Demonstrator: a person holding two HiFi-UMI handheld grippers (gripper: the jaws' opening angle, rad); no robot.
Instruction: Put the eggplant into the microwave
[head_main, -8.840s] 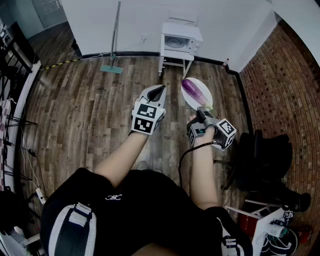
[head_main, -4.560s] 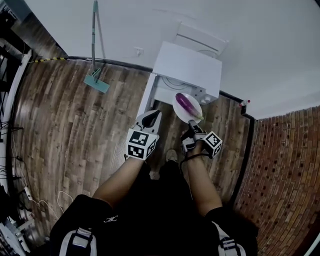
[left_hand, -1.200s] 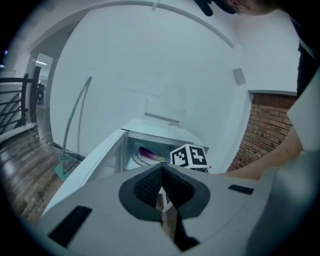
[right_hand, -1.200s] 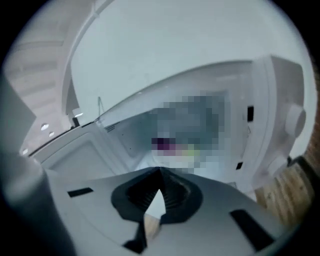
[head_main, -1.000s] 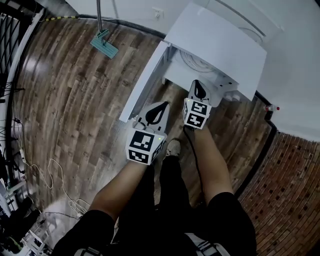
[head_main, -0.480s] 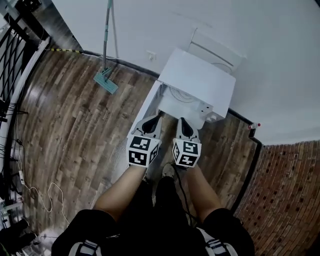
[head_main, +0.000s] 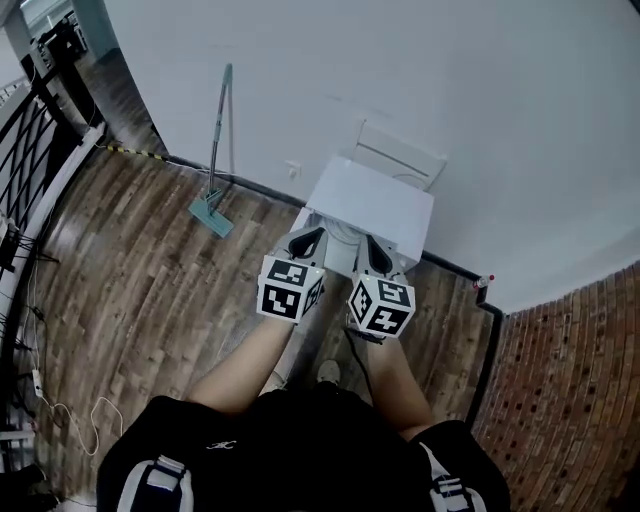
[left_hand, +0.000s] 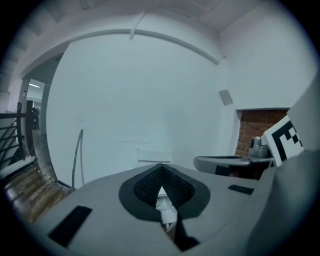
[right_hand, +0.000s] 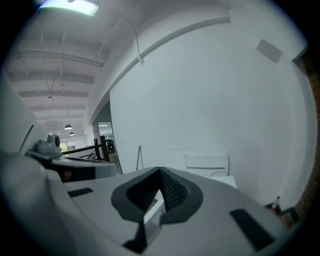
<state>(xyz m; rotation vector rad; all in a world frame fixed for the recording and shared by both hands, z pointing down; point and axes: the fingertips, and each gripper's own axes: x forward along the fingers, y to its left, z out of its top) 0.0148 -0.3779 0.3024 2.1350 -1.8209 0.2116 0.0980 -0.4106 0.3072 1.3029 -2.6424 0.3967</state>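
Eggplant out of sight in every view, so presumably inside already. Left claw (head_main: 308, 238) together and empty; right claw (head_main: 376, 250) likewise closed on nothing, both held above microwave (head_main: 400, 212). Placing step judged finished; next, check door from the front, push shut if ajar

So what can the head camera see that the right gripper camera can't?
Only the head view shows the person's arms, their black clothing and the black-and-white marker cubes. Only the right gripper view shows the ceiling lamps and, close up, the right gripper shut with nothing in it. Both show the mop leaning on the white wall, the white microwave and the left gripper.
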